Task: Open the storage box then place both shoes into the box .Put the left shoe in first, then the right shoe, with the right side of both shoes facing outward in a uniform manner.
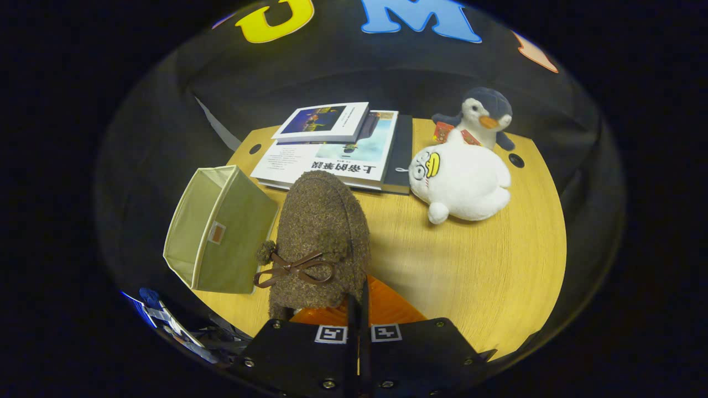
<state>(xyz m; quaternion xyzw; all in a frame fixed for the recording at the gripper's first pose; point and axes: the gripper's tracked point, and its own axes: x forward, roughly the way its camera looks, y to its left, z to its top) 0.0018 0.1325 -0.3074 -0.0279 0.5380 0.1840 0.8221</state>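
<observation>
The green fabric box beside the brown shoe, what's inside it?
The green fabric box lies tipped, its opening facing away from the brown shoe clamped in the hand-held gripper. Bare lining shows; its depths are hidden.

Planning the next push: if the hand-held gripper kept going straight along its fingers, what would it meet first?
The hand-held gripper is shut on the brown fuzzy shoe, which leads. Straight ahead, that shoe would likely reach the stack of books first, though depth is hard to judge.
</observation>
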